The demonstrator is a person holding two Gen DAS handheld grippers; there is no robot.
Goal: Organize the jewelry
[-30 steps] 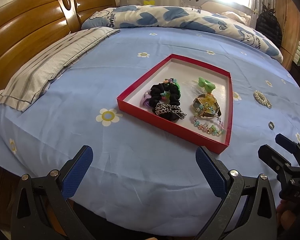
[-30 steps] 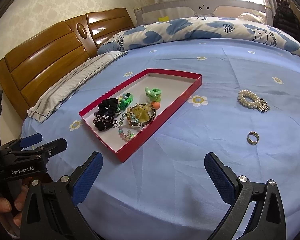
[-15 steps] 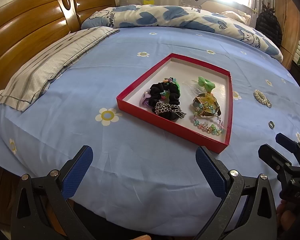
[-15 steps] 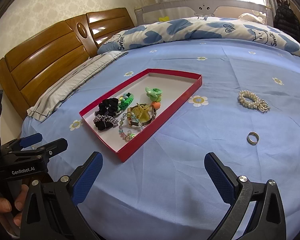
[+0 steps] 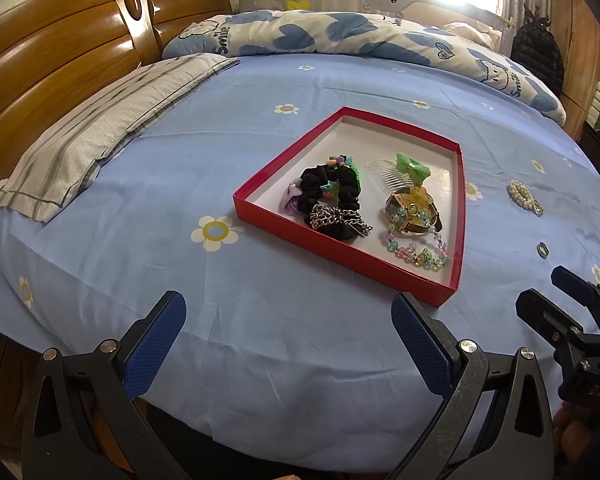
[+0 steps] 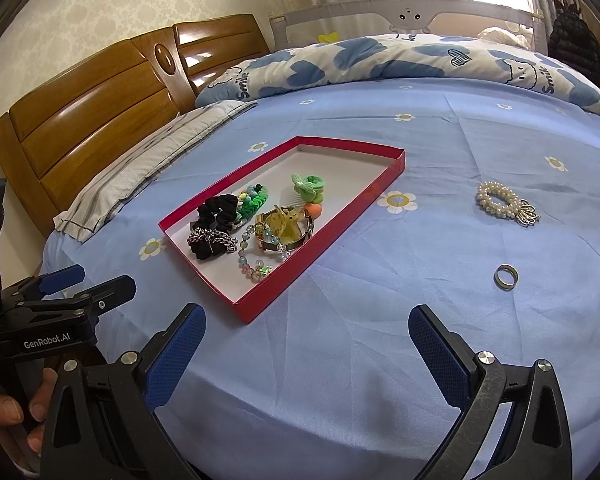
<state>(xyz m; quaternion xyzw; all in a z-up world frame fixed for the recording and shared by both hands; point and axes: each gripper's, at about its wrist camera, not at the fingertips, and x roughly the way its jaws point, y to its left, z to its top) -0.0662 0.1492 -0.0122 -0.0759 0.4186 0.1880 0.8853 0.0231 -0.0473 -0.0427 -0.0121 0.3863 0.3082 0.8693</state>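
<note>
Left gripper (image 5: 288, 326): fingers spread wide apart, holding nothing, over the near edge of the bed, just short of the tray.
Right gripper (image 6: 306, 336): fingers spread wide apart, holding nothing, over the sheet near the tray's closest corner.
Tray (image 6: 274, 292): shallow red box with a white floor, lying flat on the sheet (image 6: 380, 380) near the middle of the bed.
Tray contents: black scrunchie (image 5: 332, 196) with a metal chain (image 5: 338, 218) lying across it; green braided band (image 6: 254, 202) just behind the scrunchie; comb (image 5: 386, 176) with a green bow; gold bangle (image 6: 284, 232); pastel bead string (image 5: 416, 254) at the near end.
Pearl bracelet (image 6: 500, 200): on the sheet outside the tray, well to its right, with a metal charm attached.
Ring (image 6: 505, 277): on the sheet outside the tray, nearer than the pearl bracelet, ahead of the right gripper and to its right.
Pillow (image 5: 100, 136): striped, flat against the headboard (image 5: 60, 60), left of the tray.
Quilt (image 6: 400, 64): blue-and-white, bunched along the far side of the bed.
</note>
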